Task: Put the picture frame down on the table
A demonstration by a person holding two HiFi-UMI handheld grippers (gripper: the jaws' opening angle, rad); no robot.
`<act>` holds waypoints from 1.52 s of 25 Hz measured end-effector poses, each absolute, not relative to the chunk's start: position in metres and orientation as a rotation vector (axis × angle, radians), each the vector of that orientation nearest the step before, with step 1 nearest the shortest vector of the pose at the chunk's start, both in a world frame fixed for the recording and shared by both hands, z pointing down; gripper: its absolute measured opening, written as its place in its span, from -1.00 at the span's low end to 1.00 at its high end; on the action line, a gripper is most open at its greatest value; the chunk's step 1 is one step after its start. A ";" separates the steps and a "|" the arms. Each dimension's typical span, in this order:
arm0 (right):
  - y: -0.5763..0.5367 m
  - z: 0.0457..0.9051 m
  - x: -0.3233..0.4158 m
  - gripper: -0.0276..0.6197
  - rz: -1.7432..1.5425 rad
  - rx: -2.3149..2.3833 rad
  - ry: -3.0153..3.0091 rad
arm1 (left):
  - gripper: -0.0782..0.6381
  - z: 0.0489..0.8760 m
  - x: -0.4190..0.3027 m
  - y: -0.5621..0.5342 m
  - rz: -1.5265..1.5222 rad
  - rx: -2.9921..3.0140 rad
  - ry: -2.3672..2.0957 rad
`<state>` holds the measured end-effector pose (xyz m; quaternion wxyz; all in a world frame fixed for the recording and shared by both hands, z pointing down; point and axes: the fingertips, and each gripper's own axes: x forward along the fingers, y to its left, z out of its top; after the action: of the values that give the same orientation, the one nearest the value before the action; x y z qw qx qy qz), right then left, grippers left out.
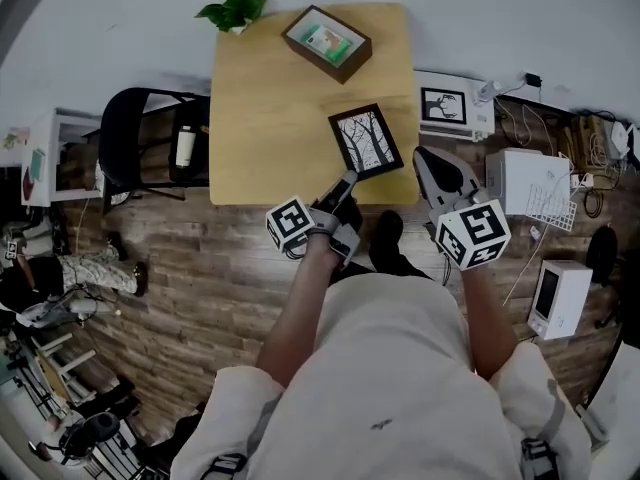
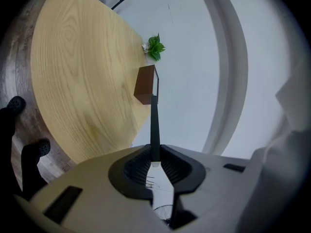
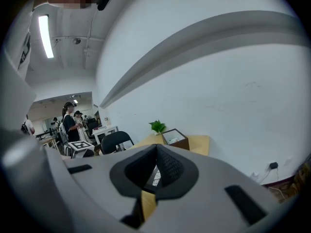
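The picture frame (image 1: pixel 365 140), black-edged with a drawing of bare trees, hangs tilted over the near right part of the wooden table (image 1: pixel 270 118). My left gripper (image 1: pixel 346 181) is shut on its near left corner. In the left gripper view the frame (image 2: pixel 154 125) shows edge-on as a thin black strip pinched between the jaws of the left gripper (image 2: pixel 154 152), with the table (image 2: pixel 82 81) beside it. Whether the frame touches the tabletop I cannot tell. My right gripper (image 1: pixel 428 160) hovers to the right of the frame, shut and empty; the right gripper (image 3: pixel 156 152) points over the table toward the wall.
A brown box frame (image 1: pixel 326 43) and a small green plant (image 1: pixel 233 11) sit at the table's far end. A black chair (image 1: pixel 140 138) stands to the left. White shelving with a framed deer print (image 1: pixel 445 106) and white boxes (image 1: pixel 528 183) stand to the right. People (image 3: pixel 73 123) stand far off.
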<state>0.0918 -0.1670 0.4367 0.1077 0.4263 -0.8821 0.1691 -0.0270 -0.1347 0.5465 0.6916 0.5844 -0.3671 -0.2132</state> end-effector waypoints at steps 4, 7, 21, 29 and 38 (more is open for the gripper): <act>-0.167 0.450 0.096 -0.92 0.518 1.203 -2.598 | -0.61 0.561 -0.021 -0.132 -0.487 1.269 -0.850; -0.166 0.459 0.099 -0.92 0.534 1.172 -2.596 | -0.61 0.573 -0.017 -0.130 -0.492 1.249 -0.869; -0.174 0.480 0.096 -0.92 0.560 1.145 -2.584 | -0.61 0.616 -0.016 -0.144 -0.460 1.203 -0.904; -0.170 0.487 0.101 -0.92 0.557 1.141 -2.568 | -0.61 0.636 -0.016 -0.149 -0.446 1.192 -0.912; -0.174 0.496 0.097 -0.92 0.573 1.129 -2.563 | -0.61 0.652 -0.016 -0.161 -0.436 1.201 -0.916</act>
<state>0.0966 -0.1736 0.4964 0.1409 0.3910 -0.8876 0.1983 -0.0161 -0.1606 0.6523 0.7065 0.5406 -0.4125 -0.1963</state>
